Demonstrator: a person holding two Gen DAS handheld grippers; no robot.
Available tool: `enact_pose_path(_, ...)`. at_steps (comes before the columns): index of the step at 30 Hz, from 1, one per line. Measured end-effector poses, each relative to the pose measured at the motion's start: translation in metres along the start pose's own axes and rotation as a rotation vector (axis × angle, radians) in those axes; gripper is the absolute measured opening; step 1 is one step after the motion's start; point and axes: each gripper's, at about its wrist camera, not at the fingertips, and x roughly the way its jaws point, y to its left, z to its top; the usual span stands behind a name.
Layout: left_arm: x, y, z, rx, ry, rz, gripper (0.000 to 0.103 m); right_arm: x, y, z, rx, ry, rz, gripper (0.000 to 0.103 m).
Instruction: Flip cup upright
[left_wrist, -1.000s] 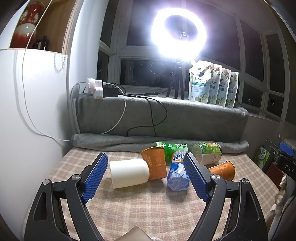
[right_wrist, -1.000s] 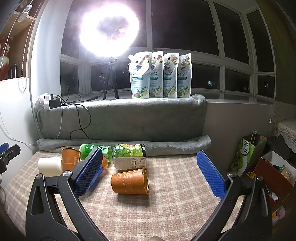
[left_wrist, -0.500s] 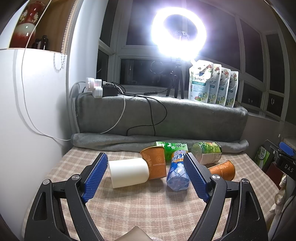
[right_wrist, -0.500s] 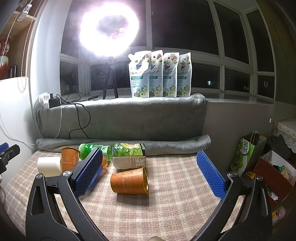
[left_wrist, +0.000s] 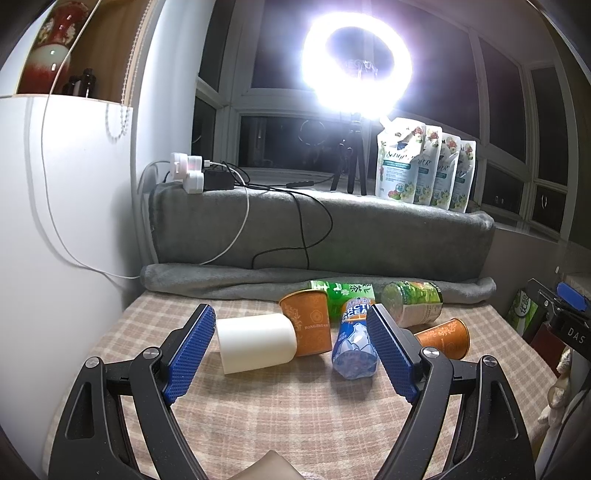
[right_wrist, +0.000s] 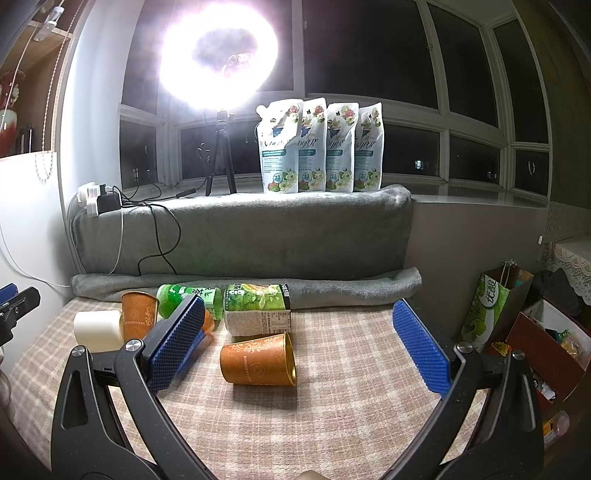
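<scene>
Orange cup (right_wrist: 258, 360) lies on its side on the checked cloth (right_wrist: 351, 406), mouth toward the right, roughly mid-surface and nearer the right edge than the other items. Same cup appears in the left wrist view at (left_wrist: 445, 338), past the right finger of the left gripper. Not yet upright; nothing touches it. Judgement: task not started in any physical sense, only the approach is under way.

Right gripper (right_wrist: 299, 345): fingers wide apart, empty. Cup sits between the two blue pads in this view, ahead of them, no contact. Looks like the candidate for the grasp.

Left gripper (left_wrist: 291, 356): fingers also spread, empty. In its view a white cup (left_wrist: 256, 341) lies on its side between the pads, with a second orange cup (left_wrist: 308, 321) standing upright and touching it. Either tipped cup could be the target; cannot tell which is meant from the task line alone.

Neighbours: blue bottle (left_wrist: 356, 341) lying down beside the upright orange cup; green bottle (right_wrist: 190, 297) and a labelled bottle (right_wrist: 258, 308) lying along the back edge against the rolled grey blanket (right_wrist: 332, 291). The labelled bottle is just behind the tipped orange cup, near but apart.

Remaining: close in, clamp on the cup wall, rotate so the mouth faces up, set down, let go. Paper wall likely soft, so light squeeze advised. Bottle behind limits room to swing.
</scene>
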Motion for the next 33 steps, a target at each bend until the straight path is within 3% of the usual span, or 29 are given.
enact_pose_path(10, 0.003, -0.002, -0.001, 0.003, 0.008, 0.000, 0.084, 0.003, 0.002, -0.001, -0.005, 0.005, 0.004, 0.103)
enact_pose_path(20, 0.012, 0.002, 0.002, 0.001, 0.057, -0.003, 0.084, 0.012, 0.012, 0.004, -0.067, 0.023, 0.072, 0.103)
enact_pose_path(26, 0.014, 0.005, 0.002, -0.001, 0.085, -0.008, 0.084, 0.031, 0.024, 0.017, -0.113, 0.066, 0.145, 0.103)
enact_pose_path(33, 0.018, 0.011, 0.002, 0.004, 0.113, -0.011, 0.084, 0.077, 0.048, 0.032, -0.243, 0.193, 0.299, 0.103)
